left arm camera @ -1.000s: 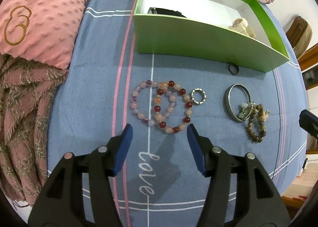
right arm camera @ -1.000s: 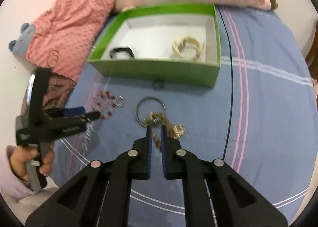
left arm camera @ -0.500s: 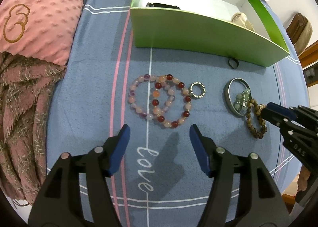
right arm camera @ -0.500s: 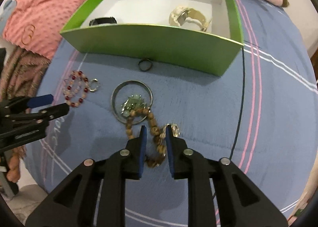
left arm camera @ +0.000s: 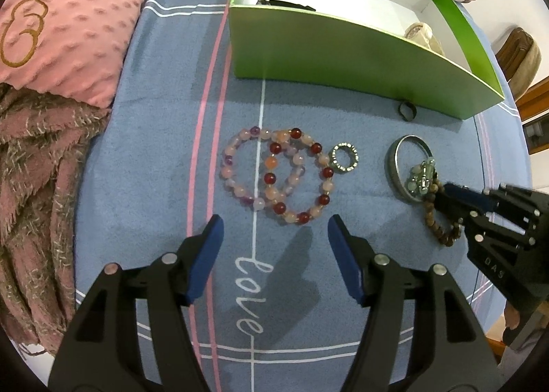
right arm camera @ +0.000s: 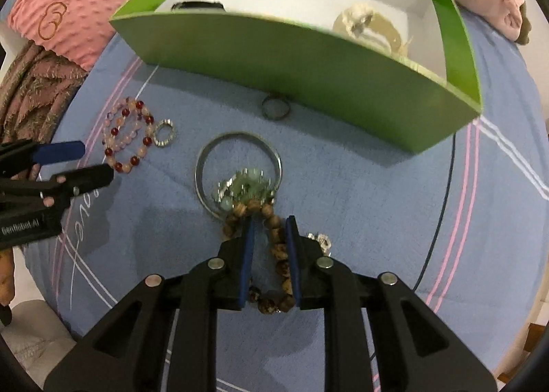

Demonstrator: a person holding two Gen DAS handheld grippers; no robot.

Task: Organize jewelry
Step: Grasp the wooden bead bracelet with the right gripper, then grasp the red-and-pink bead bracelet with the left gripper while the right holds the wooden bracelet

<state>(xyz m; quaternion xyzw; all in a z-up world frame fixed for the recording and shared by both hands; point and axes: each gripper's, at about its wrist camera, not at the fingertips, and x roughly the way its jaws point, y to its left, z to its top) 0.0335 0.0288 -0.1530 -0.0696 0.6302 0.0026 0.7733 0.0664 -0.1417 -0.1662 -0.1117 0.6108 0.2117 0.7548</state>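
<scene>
On the blue bedsheet lie two overlapping pink and red bead bracelets [left arm camera: 278, 175], a sparkly ring [left arm camera: 345, 158], a silver bangle [left arm camera: 394, 165] with a green charm piece [right arm camera: 243, 186] on it, and a wooden bead bracelet [right arm camera: 278, 248]. My right gripper [right arm camera: 269, 230] points down onto the wooden bracelet. Its jaws are closing, with one strand of beads between the pads. My left gripper [left arm camera: 274, 237] hangs open just in front of the pink and red bracelets, with nothing in it. A green box [left arm camera: 343, 45] stands behind the jewelry.
The box holds a black band [left arm camera: 284, 4] and a cream bracelet [right arm camera: 370, 24]. A small dark ring [left arm camera: 406, 112] lies right by its front wall. A little silver piece [right arm camera: 322, 241] lies beside my right fingers. A pink pillow [left arm camera: 68, 21] and a fringed blanket [left arm camera: 37, 169] lie at the left.
My right gripper has come down from above onto the wooden bracelet, parted slightly and narrowed around a strand. It has come into the left wrist view from the right. The left gripper stayed put.
</scene>
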